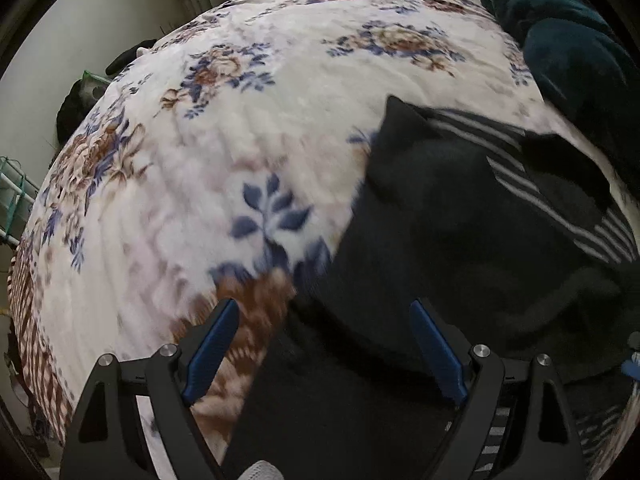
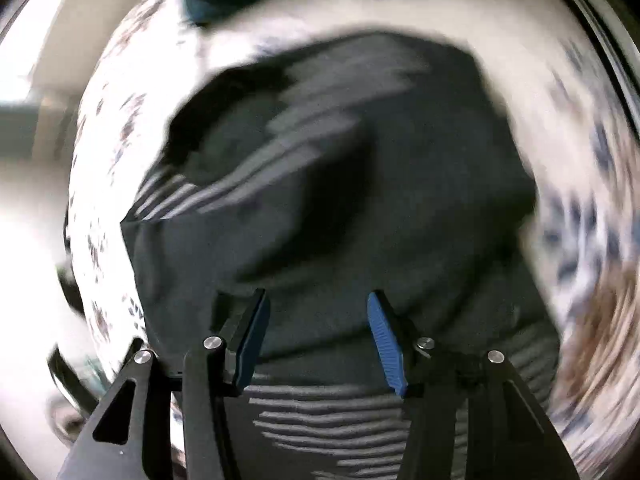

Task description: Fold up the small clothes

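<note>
Dark garment [image 1: 460, 240] with grey-white stripes lies crumpled on the floral blanket [image 1: 240, 120], right of centre and near the left gripper [image 1: 324, 312], whose jaws stand apart, holding nothing. Right gripper [image 2: 316, 300] is likewise spread above the garment [image 2: 340, 200]; that view is heavily blurred. A teal blanket [image 1: 572, 52] lies far right.

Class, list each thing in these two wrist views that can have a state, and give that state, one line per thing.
Left claw: open, nothing between its pads.
Right claw: open, over the garment, gripping nothing.
Black striped garment: lying on the blanket, rumpled, not neatly folded.
Floral blanket: spread over the bed.
Teal blanket: bunched at the far edge.
</note>
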Demonstrator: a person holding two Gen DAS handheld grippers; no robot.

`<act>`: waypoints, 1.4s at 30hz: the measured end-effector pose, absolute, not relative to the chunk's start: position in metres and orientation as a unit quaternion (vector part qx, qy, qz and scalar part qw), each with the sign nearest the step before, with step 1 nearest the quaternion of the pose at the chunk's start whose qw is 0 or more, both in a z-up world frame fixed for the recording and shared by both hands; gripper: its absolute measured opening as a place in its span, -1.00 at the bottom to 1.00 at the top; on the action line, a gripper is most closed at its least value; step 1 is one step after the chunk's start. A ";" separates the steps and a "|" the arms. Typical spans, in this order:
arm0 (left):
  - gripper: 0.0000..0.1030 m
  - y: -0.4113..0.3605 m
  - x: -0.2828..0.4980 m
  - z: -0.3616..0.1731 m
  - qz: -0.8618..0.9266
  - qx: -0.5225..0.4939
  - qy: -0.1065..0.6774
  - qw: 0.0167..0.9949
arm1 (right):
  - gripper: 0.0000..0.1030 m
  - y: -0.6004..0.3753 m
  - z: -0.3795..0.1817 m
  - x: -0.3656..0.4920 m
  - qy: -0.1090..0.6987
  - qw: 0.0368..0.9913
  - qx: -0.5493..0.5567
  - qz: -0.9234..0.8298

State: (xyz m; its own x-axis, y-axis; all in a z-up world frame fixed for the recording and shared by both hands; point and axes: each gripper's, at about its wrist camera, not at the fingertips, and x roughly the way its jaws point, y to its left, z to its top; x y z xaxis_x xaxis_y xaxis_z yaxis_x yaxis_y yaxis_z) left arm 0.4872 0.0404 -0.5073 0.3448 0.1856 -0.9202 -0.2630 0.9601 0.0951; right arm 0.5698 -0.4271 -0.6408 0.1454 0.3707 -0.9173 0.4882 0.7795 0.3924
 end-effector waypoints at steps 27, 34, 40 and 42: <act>0.71 -0.002 0.515 -0.514 0.118 -0.014 0.541 0.833 | 0.05 -0.514 -0.621 0.541 0.590 0.723 0.326 -0.149; 0.71 -0.031 0.538 -0.526 0.104 0.029 0.533 0.840 | -0.45 -0.530 -0.667 0.575 0.612 0.710 0.326 -0.126; 0.71 -0.028 0.547 -0.547 0.111 0.054 0.548 0.827 | -0.84 -0.514 -0.648 0.578 0.601 0.749 0.227 -0.161; 0.71 -0.024 0.542 -0.546 0.109 0.044 0.550 0.827 | -0.75 -0.515 -0.657 0.585 0.622 0.734 0.241 -0.126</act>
State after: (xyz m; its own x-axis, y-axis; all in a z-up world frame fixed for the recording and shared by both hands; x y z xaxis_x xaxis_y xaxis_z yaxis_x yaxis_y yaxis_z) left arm 0.5417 -0.0235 -0.5459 0.3717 0.2293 -0.8996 -0.1320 0.9722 0.1933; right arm 0.5846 -0.5155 -0.6567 0.1954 0.1154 -0.9739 0.4851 0.8517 0.1983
